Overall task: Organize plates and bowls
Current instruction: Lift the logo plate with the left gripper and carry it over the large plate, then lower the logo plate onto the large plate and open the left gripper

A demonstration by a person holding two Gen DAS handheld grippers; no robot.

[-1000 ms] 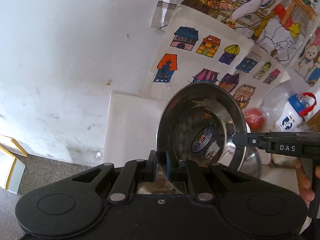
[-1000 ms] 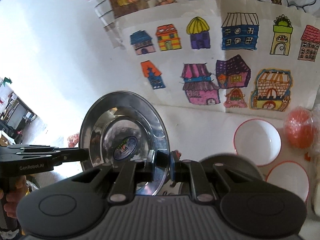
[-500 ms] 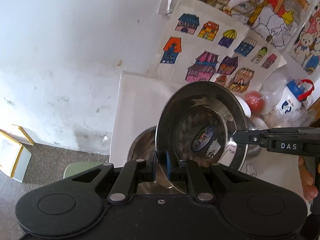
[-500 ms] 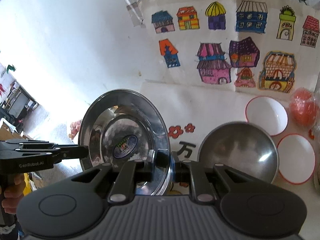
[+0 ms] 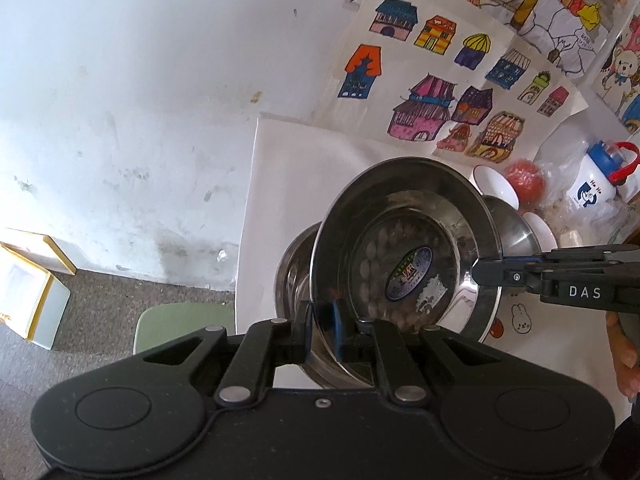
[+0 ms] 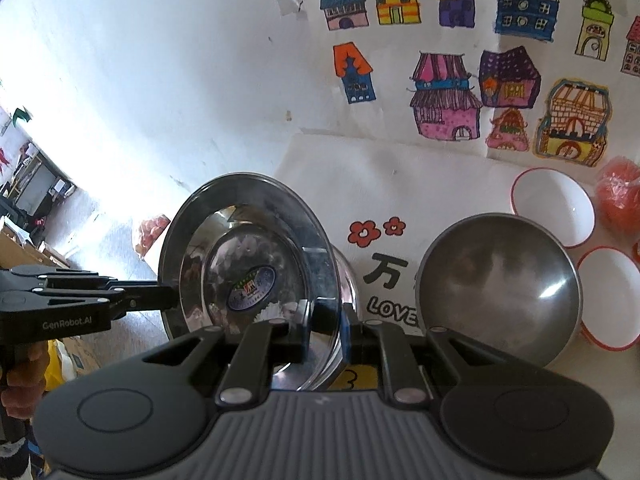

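Note:
A shiny steel dish (image 5: 404, 248) (image 6: 248, 264) with an oval sticker in its middle hangs tilted above the white table (image 5: 288, 168). My left gripper (image 5: 320, 316) is shut on the dish's near rim. My right gripper (image 6: 326, 320) is shut on the opposite rim and shows from the side in the left wrist view (image 5: 480, 274). The left gripper (image 6: 168, 300) shows likewise in the right wrist view. Directly below and behind the dish sits a steel bowl (image 5: 296, 276) (image 6: 348, 280), mostly hidden by it.
A second steel bowl (image 6: 500, 284) rests to the right, with two red-rimmed white bowls (image 6: 552, 208) (image 6: 612, 300) beyond it. A red netted ball (image 5: 524, 178) and a blue-capped bottle (image 5: 596, 184) stand at the back. Drawings cover the wall. A green stool (image 5: 180, 320) is left of the table.
Both grippers carried the dish down and over the table's left part. The steel bowl beneath it has come into view, and the other bowls sit farther right.

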